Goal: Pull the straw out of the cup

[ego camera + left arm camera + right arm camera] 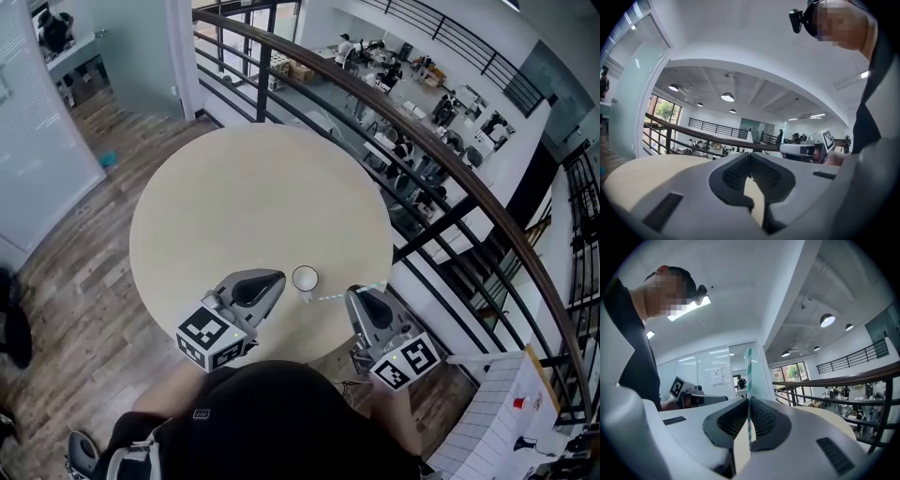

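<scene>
head view: one white cup (305, 278) stands upright on the round bench (234, 197). one striped straw (334, 296) lies roughly level, nipped in the right claw (355, 292). its free end is just beside the cup's rim and looks already out. the left claw (278, 278) is just beside the cup.
left gripper view: the left claw's tips (750, 157) are together, with nothing between them.
right gripper view: the pads are clamped on the straw (748, 376) partway along. judgement: the straw is light, thin-walled and easily crushed, so hold the shaft gently.
</scene>
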